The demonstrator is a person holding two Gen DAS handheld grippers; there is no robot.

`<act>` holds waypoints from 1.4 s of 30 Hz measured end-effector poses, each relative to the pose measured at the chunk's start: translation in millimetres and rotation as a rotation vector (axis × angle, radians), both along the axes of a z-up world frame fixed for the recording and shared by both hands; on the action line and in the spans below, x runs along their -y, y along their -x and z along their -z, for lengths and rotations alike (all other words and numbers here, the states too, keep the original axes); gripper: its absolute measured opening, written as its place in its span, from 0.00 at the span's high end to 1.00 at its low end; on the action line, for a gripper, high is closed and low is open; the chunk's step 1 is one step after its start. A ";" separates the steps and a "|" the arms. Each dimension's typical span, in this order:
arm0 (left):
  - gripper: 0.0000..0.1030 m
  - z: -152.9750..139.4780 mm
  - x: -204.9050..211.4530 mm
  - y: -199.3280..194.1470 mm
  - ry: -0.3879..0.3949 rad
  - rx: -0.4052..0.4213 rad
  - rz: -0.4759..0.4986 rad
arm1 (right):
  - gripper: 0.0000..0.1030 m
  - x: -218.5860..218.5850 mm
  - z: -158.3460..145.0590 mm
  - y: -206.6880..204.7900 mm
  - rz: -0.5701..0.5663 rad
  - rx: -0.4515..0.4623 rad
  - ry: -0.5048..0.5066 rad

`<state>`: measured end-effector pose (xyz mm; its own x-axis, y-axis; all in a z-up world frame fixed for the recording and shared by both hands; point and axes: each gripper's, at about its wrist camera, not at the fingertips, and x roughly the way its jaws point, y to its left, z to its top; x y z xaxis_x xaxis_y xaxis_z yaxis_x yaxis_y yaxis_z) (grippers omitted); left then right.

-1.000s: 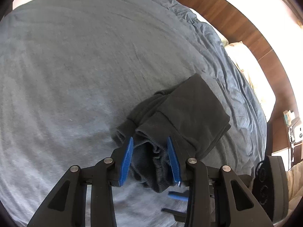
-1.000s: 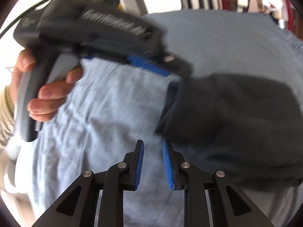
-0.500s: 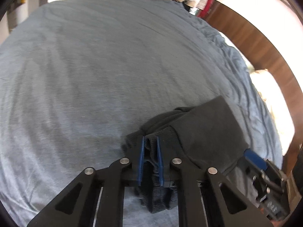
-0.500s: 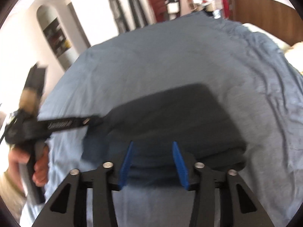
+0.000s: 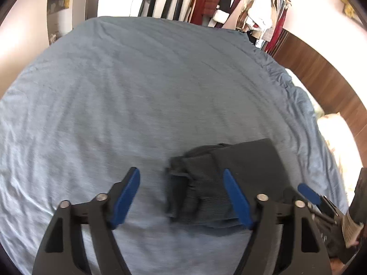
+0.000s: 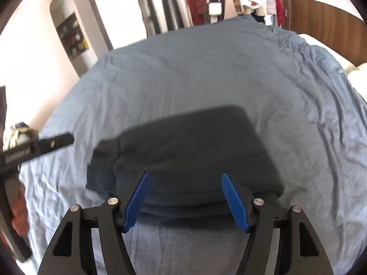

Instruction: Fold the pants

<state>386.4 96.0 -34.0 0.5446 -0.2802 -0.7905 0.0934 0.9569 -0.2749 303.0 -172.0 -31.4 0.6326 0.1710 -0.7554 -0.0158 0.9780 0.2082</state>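
Observation:
The dark grey pants (image 5: 229, 178) lie folded into a compact block on the blue bedsheet (image 5: 137, 91); the ribbed end bunches at the block's left side. My left gripper (image 5: 181, 178) is open and empty above that ribbed end. In the right wrist view the pants (image 6: 190, 149) lie flat as a rough rectangle. My right gripper (image 6: 184, 183) is open and empty over their near edge. The left gripper's body (image 6: 34, 147) shows at the left edge of the right wrist view, and the right gripper (image 5: 314, 197) at the lower right of the left wrist view.
The bed fills both views. A rack of hanging clothes (image 5: 229, 0) stands beyond its far edge. A wooden headboard wall (image 5: 321, 75) and pale pillows (image 5: 332, 133) run along the right. A wall niche with shelves (image 6: 71, 34) is at the far left.
My left gripper let go of the ribbed end, opened wide and pulled back and up. My right gripper opened wider and drew back a little. The pants stay folded on the sheet.

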 end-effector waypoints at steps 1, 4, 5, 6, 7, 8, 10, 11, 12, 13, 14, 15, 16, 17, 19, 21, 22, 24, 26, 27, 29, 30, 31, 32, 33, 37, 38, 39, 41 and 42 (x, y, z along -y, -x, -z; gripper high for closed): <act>0.26 4.9 5.3 -0.7 0.017 -0.007 0.016 | 0.34 8.1 -3.1 -3.6 0.016 0.014 0.003; 0.26 20.7 17.7 -7.6 0.010 -0.033 0.024 | 0.32 31.1 -4.5 -14.6 0.053 0.035 0.032; 0.26 28.7 19.7 -10.6 0.007 -0.039 0.021 | 0.32 38.6 -2.6 -20.1 0.069 0.033 0.048; 0.26 36.0 23.6 -14.3 -0.001 -0.047 0.020 | 0.32 46.4 0.1 -26.1 0.080 0.027 0.061; 0.26 42.8 24.9 -16.4 -0.004 -0.067 0.019 | 0.32 50.2 3.1 -30.6 0.086 0.027 0.071; 0.26 50.9 25.5 -18.1 0.010 -0.091 0.024 | 0.32 54.9 7.3 -36.6 0.100 0.023 0.088; 0.26 62.7 30.6 -20.2 0.012 -0.117 0.033 | 0.32 62.4 16.4 -46.4 0.123 -0.006 0.084; 0.25 66.5 32.1 -21.0 0.002 -0.120 0.034 | 0.32 66.7 21.1 -51.0 0.133 -0.019 0.068; 0.25 72.1 33.1 -22.5 -0.011 -0.125 0.034 | 0.32 69.9 24.3 -54.1 0.144 -0.027 0.052; 0.23 76.0 32.7 -23.9 -0.012 -0.133 0.030 | 0.32 73.8 28.5 -57.7 0.149 -0.028 0.027; 0.22 82.8 30.8 -26.3 0.002 -0.150 0.023 | 0.32 76.5 32.9 -61.1 0.149 -0.030 0.013; 0.21 86.8 31.5 -28.1 0.011 -0.161 0.022 | 0.32 77.4 37.8 -64.2 0.149 -0.044 0.012; 0.21 91.2 30.4 -30.0 0.020 -0.177 0.024 | 0.32 78.1 44.0 -69.2 0.143 -0.070 0.008; 0.21 97.9 30.7 -32.0 0.035 -0.197 0.023 | 0.32 78.6 49.3 -71.1 0.138 -0.081 0.008; 0.20 107.4 31.6 -34.1 0.059 -0.223 0.021 | 0.32 75.7 57.5 -72.9 0.120 -0.109 0.013; 0.19 114.4 30.9 -36.7 0.074 -0.235 0.009 | 0.32 73.4 62.7 -72.7 0.100 -0.119 0.005; 0.18 116.8 31.0 -38.7 0.082 -0.239 0.008 | 0.32 72.7 65.7 -72.8 0.095 -0.123 0.008; 0.18 121.0 31.3 -38.7 0.088 -0.240 0.013 | 0.33 72.5 72.5 -73.6 0.093 -0.141 0.007; 0.18 124.0 30.6 -41.4 0.099 -0.241 0.023 | 0.37 73.1 77.0 -73.6 0.088 -0.154 -0.006; 0.18 126.3 29.2 -42.0 0.112 -0.247 0.019 | 0.40 72.8 79.3 -74.1 0.084 -0.161 -0.010; 0.20 130.1 24.4 -42.8 0.152 -0.260 0.002 | 0.44 69.9 83.7 -76.2 0.075 -0.172 -0.011; 0.22 130.3 23.1 -43.7 0.162 -0.265 -0.003 | 0.46 68.0 85.1 -76.3 0.073 -0.174 -0.007; 0.30 129.0 22.7 -43.3 0.176 -0.269 -0.001 | 0.48 66.0 85.5 -76.7 0.072 -0.173 0.000; 0.41 127.4 23.4 -43.1 0.195 -0.270 0.008 | 0.50 64.8 85.3 -76.7 0.070 -0.169 0.004; 0.43 125.2 24.2 -42.2 0.202 -0.271 0.011 | 0.54 64.3 85.3 -76.6 0.067 -0.167 0.005; 0.60 108.6 24.0 -33.9 0.200 -0.243 0.018 | 0.64 68.4 80.0 -74.5 0.084 -0.166 -0.029; 0.65 104.4 23.2 -31.4 0.207 -0.236 0.017 | 0.66 68.8 76.3 -73.5 0.090 -0.162 -0.029; 0.66 99.0 21.8 -27.9 0.224 -0.226 0.024 | 0.68 68.0 72.3 -71.5 0.092 -0.155 -0.027; 0.67 88.7 18.4 -23.4 0.250 -0.213 0.025 | 0.71 64.8 64.2 -68.1 0.100 -0.141 -0.021; 0.67 82.9 15.2 -20.2 0.267 -0.199 0.025 | 0.72 65.0 60.4 -66.4 0.103 -0.136 -0.018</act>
<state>406.5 80.9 -116.9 0.3775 -0.5034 -0.7773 0.0350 0.8465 -0.5312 369.3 -237.1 -91.8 0.5400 0.1242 -0.8325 0.1141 0.9691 0.2186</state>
